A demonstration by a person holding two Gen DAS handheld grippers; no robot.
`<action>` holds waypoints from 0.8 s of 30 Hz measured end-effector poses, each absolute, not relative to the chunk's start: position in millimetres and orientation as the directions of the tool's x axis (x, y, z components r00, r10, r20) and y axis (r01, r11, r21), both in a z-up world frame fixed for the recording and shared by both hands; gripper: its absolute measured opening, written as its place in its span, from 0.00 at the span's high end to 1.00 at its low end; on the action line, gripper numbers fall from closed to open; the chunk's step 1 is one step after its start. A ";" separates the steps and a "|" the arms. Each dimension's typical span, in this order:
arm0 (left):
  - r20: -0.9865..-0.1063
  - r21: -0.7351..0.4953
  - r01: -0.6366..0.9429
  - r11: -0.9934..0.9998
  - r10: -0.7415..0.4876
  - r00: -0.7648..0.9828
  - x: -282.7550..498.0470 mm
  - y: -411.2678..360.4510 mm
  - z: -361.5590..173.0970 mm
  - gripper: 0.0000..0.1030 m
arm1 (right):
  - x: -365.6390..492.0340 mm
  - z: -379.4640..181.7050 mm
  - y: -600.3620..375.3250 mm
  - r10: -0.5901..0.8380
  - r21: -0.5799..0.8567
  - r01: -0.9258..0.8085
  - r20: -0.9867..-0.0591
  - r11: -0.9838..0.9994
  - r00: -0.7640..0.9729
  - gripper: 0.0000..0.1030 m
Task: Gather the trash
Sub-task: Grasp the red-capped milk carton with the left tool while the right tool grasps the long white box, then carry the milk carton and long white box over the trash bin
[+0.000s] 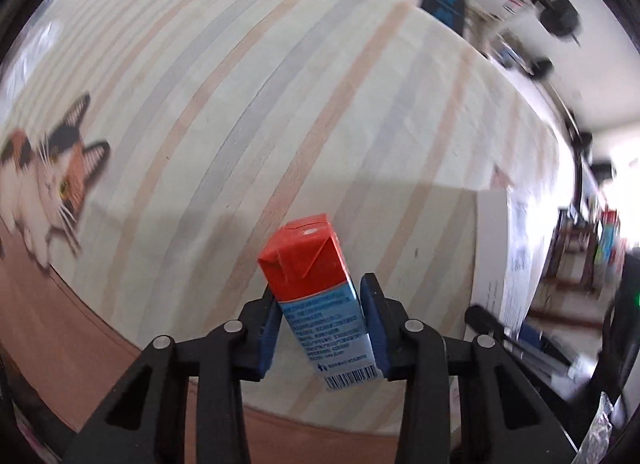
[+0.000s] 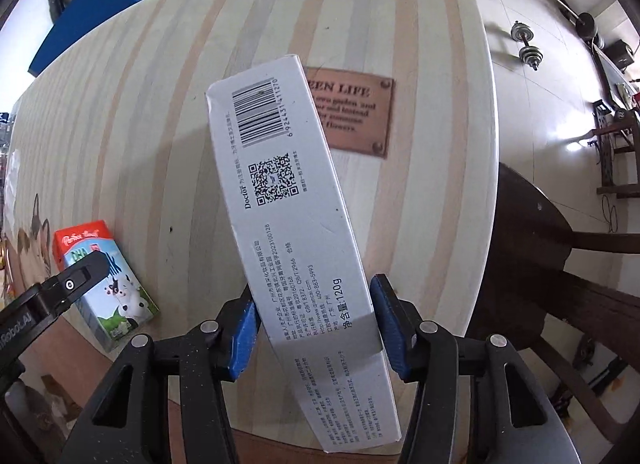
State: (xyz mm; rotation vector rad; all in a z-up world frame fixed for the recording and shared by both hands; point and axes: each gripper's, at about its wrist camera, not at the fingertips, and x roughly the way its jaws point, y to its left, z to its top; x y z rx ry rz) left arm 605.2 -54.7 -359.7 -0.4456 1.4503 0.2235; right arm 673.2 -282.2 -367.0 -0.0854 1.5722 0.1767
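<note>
Left gripper [image 1: 320, 328] is clamped tight on the little milk carton [image 1: 316, 296]; right gripper [image 2: 316, 328] pinches the long white toothpaste box [image 2: 296, 232], both over the striped tablecloth [image 2: 160, 104].

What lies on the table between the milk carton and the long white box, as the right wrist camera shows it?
Nothing: in the right wrist view, the striped tablecloth is bare between the milk carton and the white box.
</note>
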 end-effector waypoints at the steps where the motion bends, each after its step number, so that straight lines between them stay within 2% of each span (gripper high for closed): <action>1: -0.989 -0.128 -0.368 0.921 -0.091 0.116 598.6 -58.9 -355.5 0.67 | 664.9 -366.9 -283.5 0.068 0.069 -0.161 -0.998 0.984 -0.013 0.47; 6: -0.997 -0.038 -0.242 0.969 -0.020 0.075 539.8 -68.9 -350.5 0.68 | 603.4 -370.3 -291.0 0.110 0.118 -0.126 -0.992 0.985 -0.062 0.47; 13: -0.998 -0.065 -0.350 0.935 -0.065 0.011 504.3 -53.8 -381.9 0.68 | 539.9 -384.4 -288.5 0.067 0.084 -0.183 -0.993 0.979 -0.094 0.47; 18: -0.999 -0.037 -0.336 0.941 -0.037 0.008 509.2 -52.8 -391.5 0.68 | 530.7 -383.0 -272.6 0.004 0.028 -0.226 -0.994 0.974 -0.107 0.46; 20: -0.999 -0.038 -0.338 0.941 -0.031 0.027 508.0 -56.0 -392.5 0.71 | 540.0 -381.9 -257.1 -0.010 0.016 -0.241 -0.994 0.970 -0.105 0.45; 24: -0.998 -0.036 -0.322 0.946 -0.017 0.061 495.5 -56.8 -382.5 0.73 | 530.9 -377.3 -235.5 -0.053 -0.034 -0.277 -0.997 0.960 -0.059 0.45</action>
